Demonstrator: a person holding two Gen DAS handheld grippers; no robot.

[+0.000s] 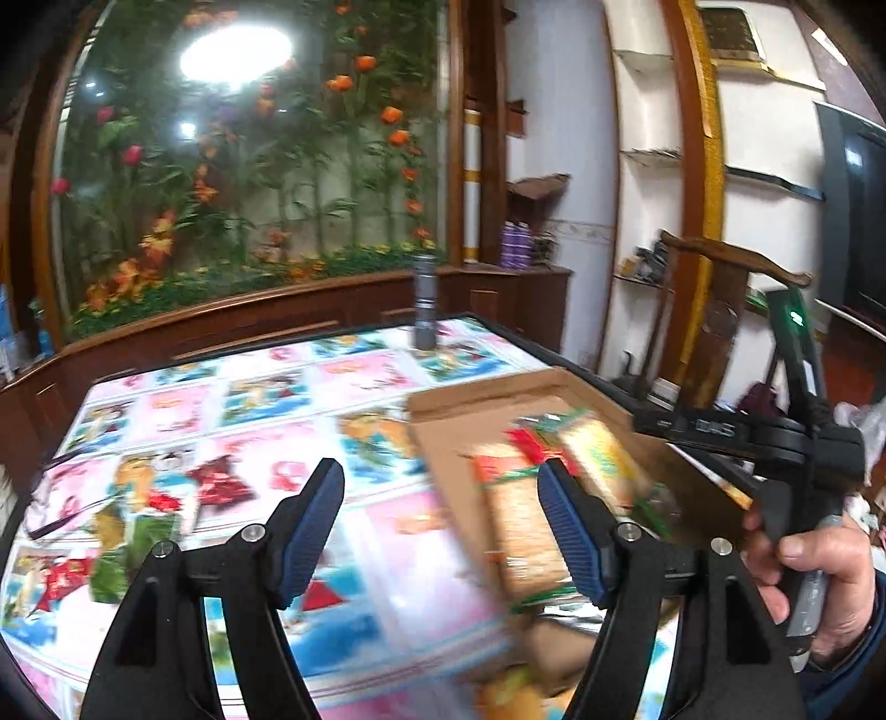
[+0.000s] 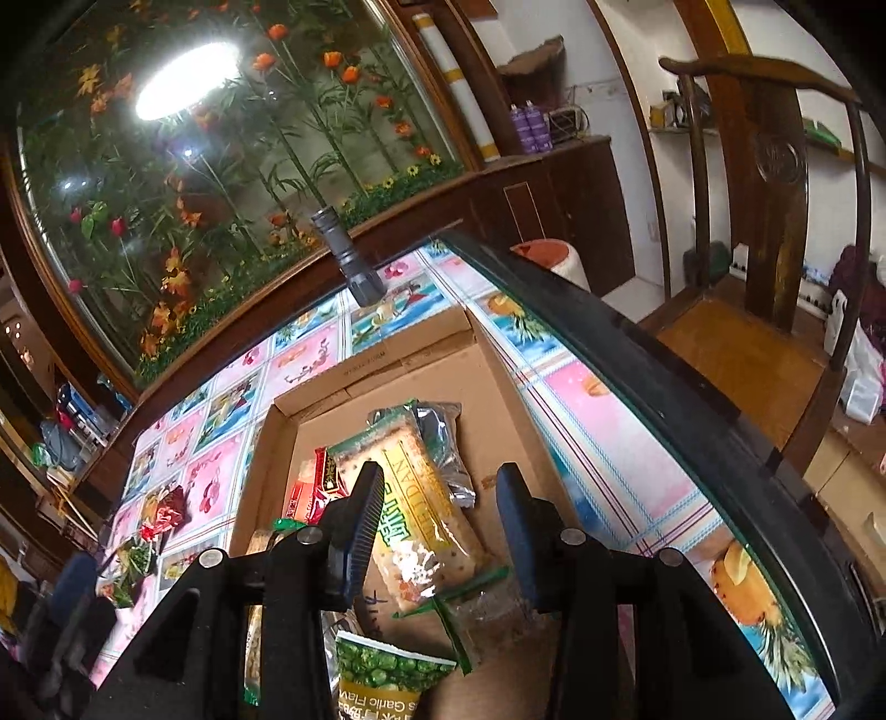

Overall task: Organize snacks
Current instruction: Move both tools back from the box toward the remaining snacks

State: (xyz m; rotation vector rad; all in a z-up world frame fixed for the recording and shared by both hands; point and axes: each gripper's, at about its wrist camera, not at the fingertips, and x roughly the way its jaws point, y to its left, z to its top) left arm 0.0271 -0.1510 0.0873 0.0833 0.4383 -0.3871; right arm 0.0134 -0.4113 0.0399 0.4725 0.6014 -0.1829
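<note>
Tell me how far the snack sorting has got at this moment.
Mostly done: the cardboard box already holds a cracker pack, a red packet, a silver pouch and a green pea bag. Nothing is in hand: the left gripper and right gripper are both open and empty. Left: a few wrapped snacks on the tablecloth.

A glass panel of artificial flowers and bamboo filled the far wall, a round light glaring in it. Dark wooden cabinets ran below; a wooden chair stood right, against white walls.
</note>
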